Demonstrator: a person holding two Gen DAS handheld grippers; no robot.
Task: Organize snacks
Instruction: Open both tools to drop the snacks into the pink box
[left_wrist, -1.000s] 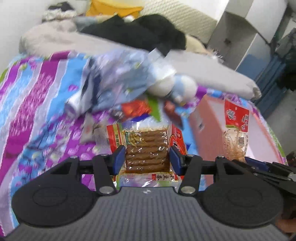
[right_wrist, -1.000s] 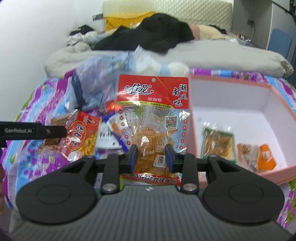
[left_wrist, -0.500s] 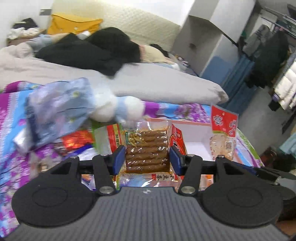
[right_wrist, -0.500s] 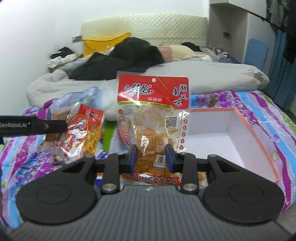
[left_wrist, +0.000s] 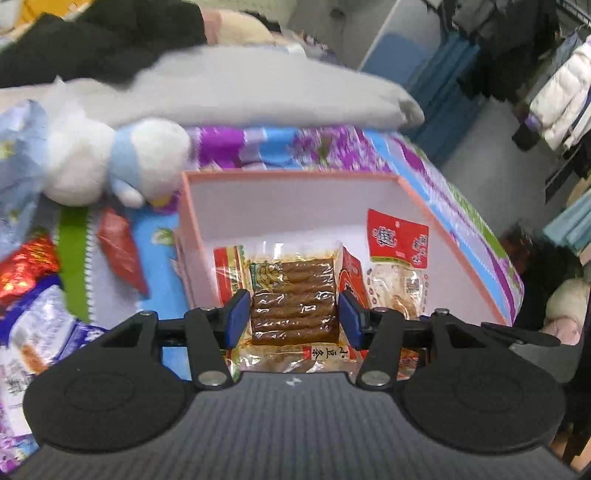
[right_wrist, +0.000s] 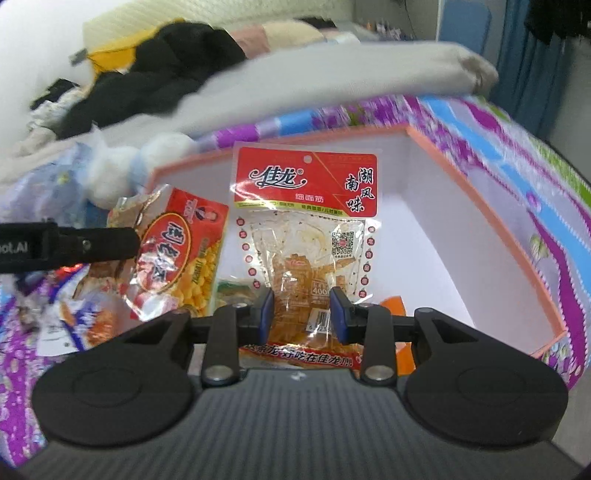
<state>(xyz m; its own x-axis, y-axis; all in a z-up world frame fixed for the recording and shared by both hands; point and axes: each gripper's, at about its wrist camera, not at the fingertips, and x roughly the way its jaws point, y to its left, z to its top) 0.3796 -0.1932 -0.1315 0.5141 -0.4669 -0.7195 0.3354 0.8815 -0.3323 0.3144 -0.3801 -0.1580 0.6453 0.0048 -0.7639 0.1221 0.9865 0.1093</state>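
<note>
My left gripper (left_wrist: 294, 319) is shut on a clear packet of brown sticks (left_wrist: 293, 295) with red and yellow edges, held over the near left part of the pink box (left_wrist: 295, 176). In the right wrist view that packet (right_wrist: 177, 251) shows a red and yellow face, beside the left gripper's black finger (right_wrist: 92, 243). My right gripper (right_wrist: 302, 314) is shut on a red-topped clear packet (right_wrist: 304, 221), upright over the box's (right_wrist: 480, 206) white inside. The left wrist view shows this packet (left_wrist: 399, 247) to the right. A green packet (right_wrist: 231, 291) and an orange packet (right_wrist: 395, 306) lie in the box.
Left of the box, loose snack packets (left_wrist: 118, 254) lie on the purple and blue bedspread (left_wrist: 280, 147), with a white and blue plush toy (left_wrist: 110, 162) behind them. A grey duvet (left_wrist: 240, 88) and dark clothes fill the back. The bed's edge and floor are on the right.
Both grippers have swung right, from above the snack pile to over the pink box, each keeping its packet. The box now fills the middle of both views.
</note>
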